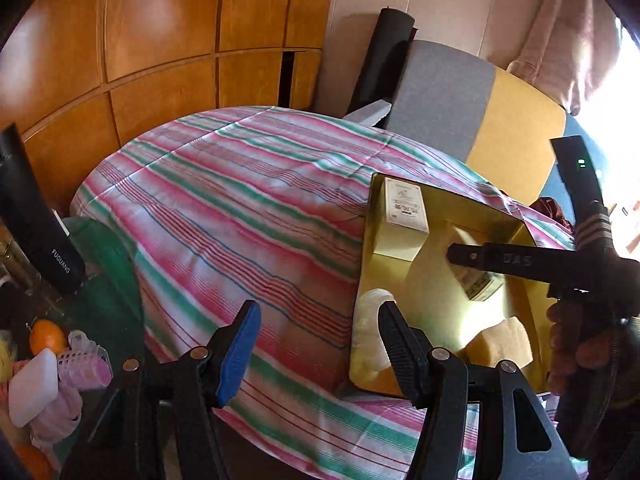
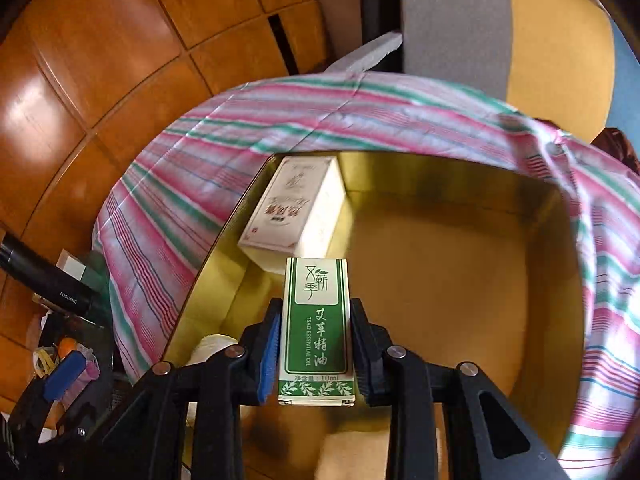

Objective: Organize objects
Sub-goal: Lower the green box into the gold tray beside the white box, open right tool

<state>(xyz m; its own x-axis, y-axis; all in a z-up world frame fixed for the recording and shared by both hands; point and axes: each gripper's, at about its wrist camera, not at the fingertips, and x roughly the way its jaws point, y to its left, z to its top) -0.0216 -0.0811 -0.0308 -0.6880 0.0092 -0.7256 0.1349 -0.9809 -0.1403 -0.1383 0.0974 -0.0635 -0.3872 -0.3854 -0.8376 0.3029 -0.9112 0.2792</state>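
On my far left, in the left wrist view, a black flask point(image 1: 38, 224) stands over a clutter of small things: an orange point(image 1: 47, 336), a white block point(image 1: 33, 386) and a pink plastic piece point(image 1: 86, 360). My left tool point(image 1: 318, 354) hangs part-way open with nothing between its pads, above the striped cloth point(image 1: 224, 208) that drapes the counter. One finger lies over the near left corner of the gold box point(image 1: 400, 236), which sits on the cloth to the right. Inside the box I see a cream carton point(image 1: 404, 208) lying in the far left corner, a white bundle point(image 1: 370, 332) at the near left and a pale yellow cloth point(image 1: 506, 344) toward the near right.

Further right, my right tool point(image 2: 312, 346) reaches into the box from the right edge of that view. In its own camera it has the green-and-white oil carton point(image 2: 316, 328) between its pads, standing lengthwise along the fingers; the blue pad point(image 2: 269, 354) touches its left side, but I cannot tell whether the dark pad on the right presses it. The carton hangs over the box's yellow floor, just short of the cream carton. Behind the counter stand wooden cabinet doors point(image 1: 160, 40) and a grey and yellow chair point(image 1: 480, 116).
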